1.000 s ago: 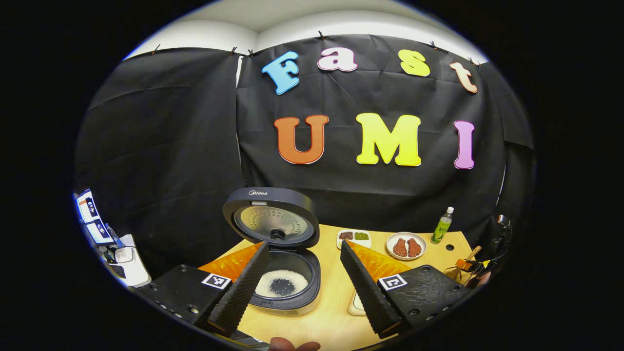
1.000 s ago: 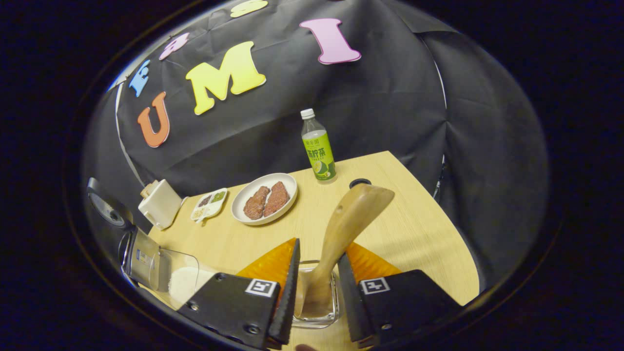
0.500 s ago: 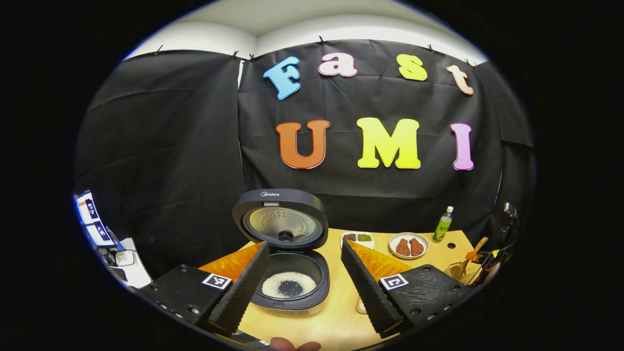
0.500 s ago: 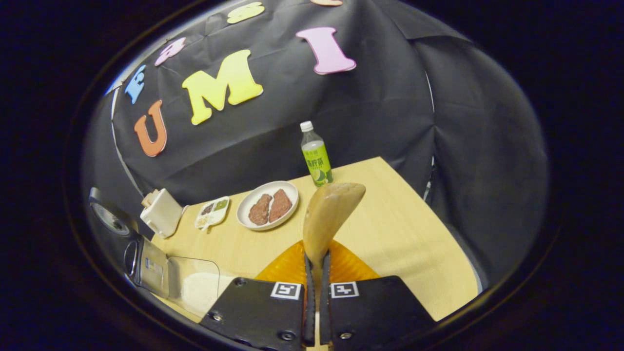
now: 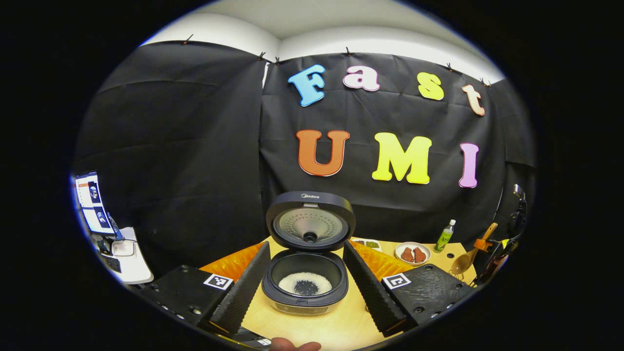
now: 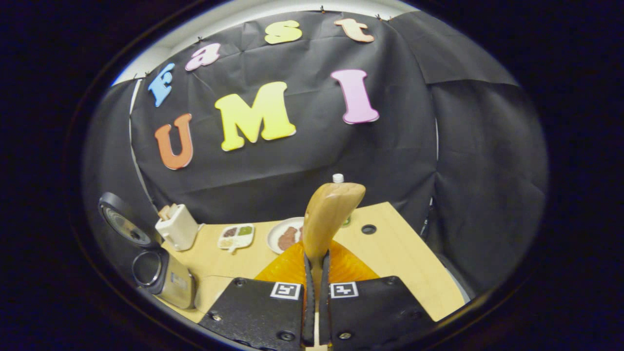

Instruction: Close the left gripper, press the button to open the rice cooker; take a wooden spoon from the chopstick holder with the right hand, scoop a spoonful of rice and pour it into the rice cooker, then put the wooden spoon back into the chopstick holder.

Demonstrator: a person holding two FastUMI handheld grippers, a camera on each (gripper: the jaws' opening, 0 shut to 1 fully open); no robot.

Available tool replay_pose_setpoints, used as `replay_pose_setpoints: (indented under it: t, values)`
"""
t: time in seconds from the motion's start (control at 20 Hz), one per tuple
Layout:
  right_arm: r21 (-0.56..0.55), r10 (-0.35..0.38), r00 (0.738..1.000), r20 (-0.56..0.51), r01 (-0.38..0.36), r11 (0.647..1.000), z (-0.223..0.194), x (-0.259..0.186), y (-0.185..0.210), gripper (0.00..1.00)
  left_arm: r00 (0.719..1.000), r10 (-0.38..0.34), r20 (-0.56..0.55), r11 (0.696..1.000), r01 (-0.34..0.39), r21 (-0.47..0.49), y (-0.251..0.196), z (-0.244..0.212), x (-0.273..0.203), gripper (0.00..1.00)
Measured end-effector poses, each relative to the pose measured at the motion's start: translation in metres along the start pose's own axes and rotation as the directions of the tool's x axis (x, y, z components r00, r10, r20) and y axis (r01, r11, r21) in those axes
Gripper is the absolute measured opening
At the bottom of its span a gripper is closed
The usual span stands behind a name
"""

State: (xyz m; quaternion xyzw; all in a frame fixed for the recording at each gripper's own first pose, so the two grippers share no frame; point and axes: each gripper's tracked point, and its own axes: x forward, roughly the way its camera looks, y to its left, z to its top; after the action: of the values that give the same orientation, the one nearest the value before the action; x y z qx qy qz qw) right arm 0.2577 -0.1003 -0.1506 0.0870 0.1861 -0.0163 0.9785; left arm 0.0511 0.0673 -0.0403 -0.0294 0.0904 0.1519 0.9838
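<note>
The dark rice cooker (image 5: 304, 292) stands open in the left gripper view, its lid (image 5: 310, 222) upright and white rice lying in the pot. My left gripper (image 5: 308, 292) is open, one finger to each side of the cooker and short of it. My right gripper (image 6: 316, 275) is shut on the handle of the wooden spoon (image 6: 331, 212), whose bowl points up and away, above the table. The spoon (image 5: 460, 263) and the right gripper also show at the far right in the left gripper view. A white chopstick holder (image 6: 178, 226) stands beside the cooker (image 6: 158, 273).
On the wooden table (image 6: 399, 258) behind the spoon are a small divided dish (image 6: 235, 235), a plate with meat (image 6: 285, 237) and a bottle (image 5: 443, 236). A round hole (image 6: 368, 228) is in the tabletop. A screen (image 5: 91, 202) stands off the table's left side.
The right gripper closed on the spoon handle and lifted the spoon out of a glass container. The left gripper drew back from the cooker, staying open.
</note>
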Motion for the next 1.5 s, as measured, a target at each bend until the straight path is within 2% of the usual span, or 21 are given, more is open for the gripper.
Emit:
replay_pose_setpoints:
  t: [0.2, 0.35, 0.5, 0.65, 0.85, 1.0, 1.15, 1.35, 1.5]
  values:
    - [0.004, 0.07, 0.998, -0.005, -0.07, 0.998, -0.013, -0.002, 0.071, 0.09, 1.0, 0.015, -0.001, 1.0, -0.015, -0.005, 0.027, -0.002, -0.006, 0.95]
    - [-0.022, 0.068, 0.997, -0.037, -0.069, 0.997, -0.041, 0.008, 0.1, 0.08, 1.0, 0.025, -0.013, 1.0, -0.025, -0.004, 0.049, -0.006, -0.007, 0.95]
    - [-0.077, 0.018, 0.998, -0.066, -0.023, 0.997, -0.073, 0.021, 0.109, 0.09, 0.999, 0.034, -0.043, 0.999, -0.034, 0.0, 0.067, -0.012, -0.005, 0.95]
    - [-0.166, -0.065, 0.995, -0.071, 0.053, 0.985, -0.103, 0.039, 0.102, 0.09, 0.997, 0.035, -0.068, 0.999, -0.035, 0.006, 0.082, -0.017, -0.005, 0.95]
    - [-0.294, -0.161, 0.984, -0.072, 0.133, 0.946, -0.136, 0.057, 0.092, 0.09, 0.993, 0.029, -0.113, 0.999, -0.026, 0.027, 0.095, -0.029, 0.004, 0.95]
    - [-0.337, -0.209, 0.976, -0.056, 0.178, 0.925, -0.148, 0.067, 0.086, 0.09, 0.991, 0.022, -0.129, 0.999, -0.018, 0.031, 0.097, -0.029, 0.008, 0.95]
    - [-0.312, -0.189, 0.98, -0.066, 0.16, 0.937, -0.159, 0.072, 0.101, 0.09, 0.99, 0.02, -0.136, 0.999, -0.015, 0.04, 0.1, -0.029, 0.01, 0.95]
    - [-0.211, -0.096, 0.986, -0.136, 0.066, 0.975, -0.178, 0.073, 0.136, 0.09, 0.989, 0.02, -0.144, 0.999, -0.013, 0.048, 0.1, -0.033, 0.01, 0.95]
    - [-0.089, -0.003, 0.981, -0.194, -0.014, 0.996, -0.186, 0.069, 0.16, 0.09, 0.988, 0.016, -0.152, 0.999, -0.009, 0.045, 0.099, -0.035, 0.011, 0.95]
